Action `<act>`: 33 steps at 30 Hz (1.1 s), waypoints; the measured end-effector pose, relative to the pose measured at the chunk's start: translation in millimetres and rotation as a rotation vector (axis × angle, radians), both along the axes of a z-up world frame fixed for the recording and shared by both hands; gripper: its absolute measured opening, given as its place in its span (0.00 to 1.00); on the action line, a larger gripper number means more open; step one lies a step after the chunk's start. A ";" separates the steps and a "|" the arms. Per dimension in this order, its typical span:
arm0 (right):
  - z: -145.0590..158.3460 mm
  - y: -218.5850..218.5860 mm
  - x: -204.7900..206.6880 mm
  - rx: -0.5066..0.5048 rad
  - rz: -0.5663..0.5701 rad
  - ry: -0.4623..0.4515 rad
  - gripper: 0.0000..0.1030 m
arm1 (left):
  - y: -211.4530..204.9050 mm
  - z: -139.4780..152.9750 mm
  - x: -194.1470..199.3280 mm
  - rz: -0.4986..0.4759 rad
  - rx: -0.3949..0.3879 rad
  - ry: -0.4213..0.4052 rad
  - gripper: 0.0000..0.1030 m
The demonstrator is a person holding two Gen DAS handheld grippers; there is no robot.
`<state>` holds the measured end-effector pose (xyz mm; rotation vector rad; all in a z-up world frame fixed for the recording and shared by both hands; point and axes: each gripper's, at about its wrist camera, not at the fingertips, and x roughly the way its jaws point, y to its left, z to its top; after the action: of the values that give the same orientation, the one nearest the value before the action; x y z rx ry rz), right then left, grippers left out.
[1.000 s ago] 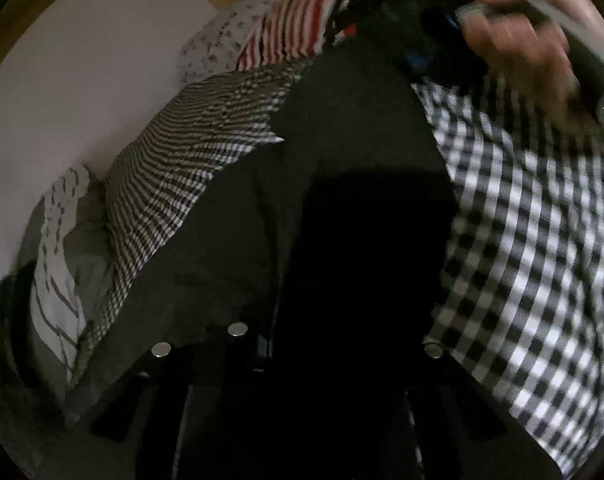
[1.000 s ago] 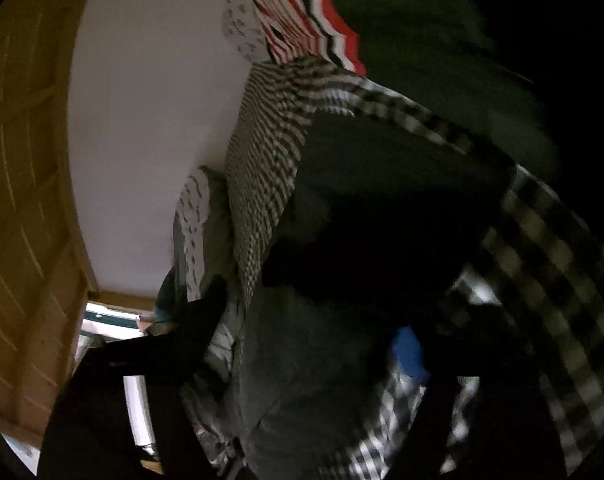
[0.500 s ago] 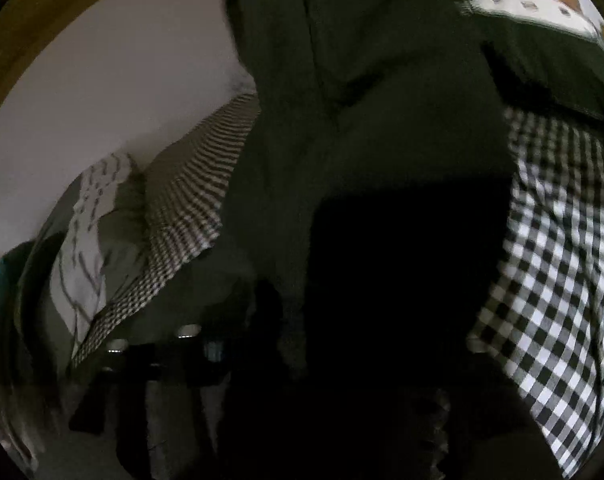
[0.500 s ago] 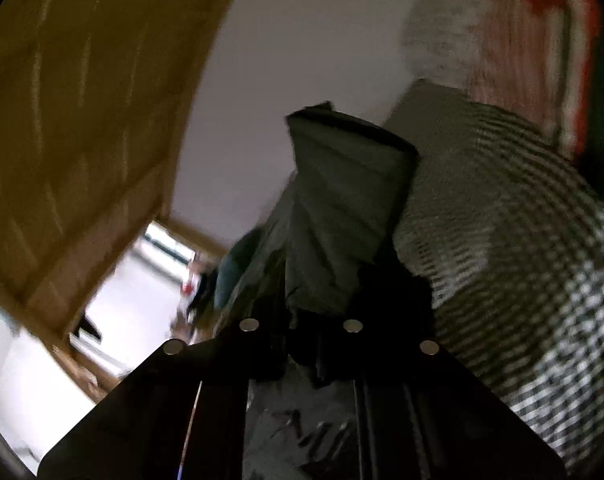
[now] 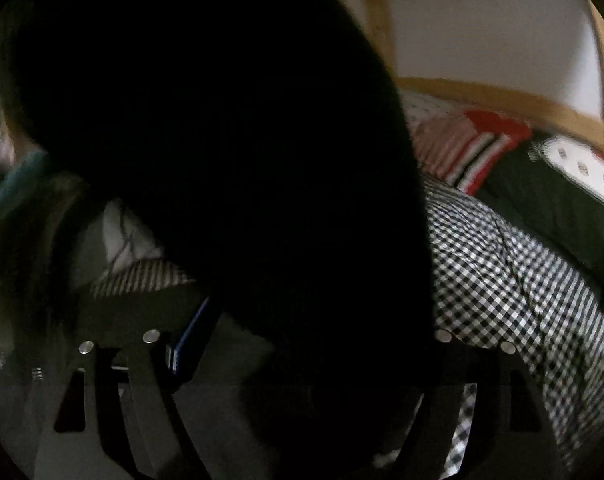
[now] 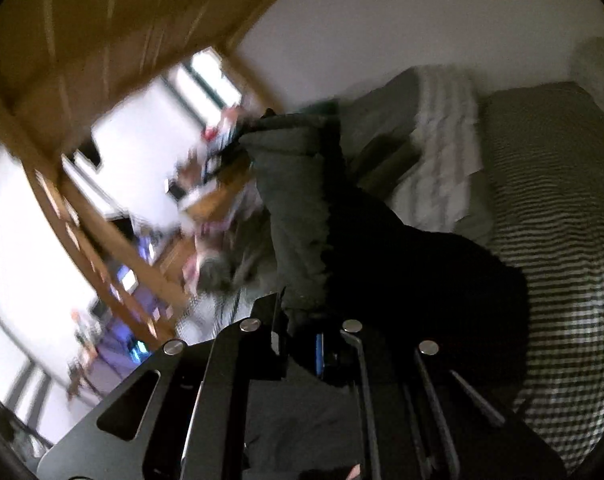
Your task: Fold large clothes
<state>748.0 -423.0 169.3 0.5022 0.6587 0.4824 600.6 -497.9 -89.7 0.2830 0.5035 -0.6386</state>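
Now the dark garment (image 6: 302, 216) is hanging lifted off the bed, where a second ago it was lying spread over the checked bedding (image 5: 502, 272); both cameras have swung up and away from the mattress, so the person seems to be raising the piece to shake it out or find its edges before a fold. The right tongs (image 6: 302, 344) are clamped together on a bunched edge of the garment, which is rising as a ridge straight out from between the fingers. The left tongs (image 5: 302, 360) are standing wider, but the cloth is draping over the lens and blacking out most of that view, so I cannot tell whether they are gripping anything. The striped red cushion (image 5: 482, 152) and green pillow (image 5: 550, 208) are showing at the head of the bed. The room behind the right view is smearing with motion, and the garment's overall shape is staying hidden.
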 end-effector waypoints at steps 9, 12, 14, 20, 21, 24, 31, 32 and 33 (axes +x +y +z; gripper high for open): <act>-64.0 193.8 33.8 -0.145 0.200 0.195 0.09 | 136.3 -24.8 11.5 0.159 -0.044 0.137 0.77; -84.6 235.5 38.0 -0.179 0.230 0.237 0.09 | 191.1 -39.6 13.2 0.169 -0.016 0.250 0.77; -98.1 267.4 44.8 -0.213 0.263 0.265 0.09 | 229.6 -48.8 8.5 0.138 0.017 0.326 0.77; -153.4 327.8 55.7 -0.300 0.339 0.324 0.09 | 343.2 -52.0 -24.2 0.200 0.031 0.513 0.80; -163.0 336.6 57.8 -0.309 0.345 0.343 0.09 | 361.0 -53.2 -28.3 0.238 0.040 0.529 0.84; -196.3 352.3 58.1 -0.293 0.396 0.411 0.10 | 403.8 -52.5 -39.0 0.312 0.029 0.545 0.84; -251.6 376.0 29.2 -0.328 0.408 0.308 0.54 | 485.5 11.8 0.0 0.577 -0.206 0.335 0.84; -252.7 377.5 17.6 -0.276 0.440 0.223 0.71 | 490.9 25.4 12.9 0.600 -0.236 0.290 0.84; -248.8 375.7 7.3 -0.258 0.448 0.154 0.98 | 490.1 35.1 24.2 0.614 -0.252 0.266 0.84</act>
<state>755.3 -47.3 -79.5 0.1432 0.9739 0.7720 624.8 -7.9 -54.6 -0.1994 0.7165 -0.1324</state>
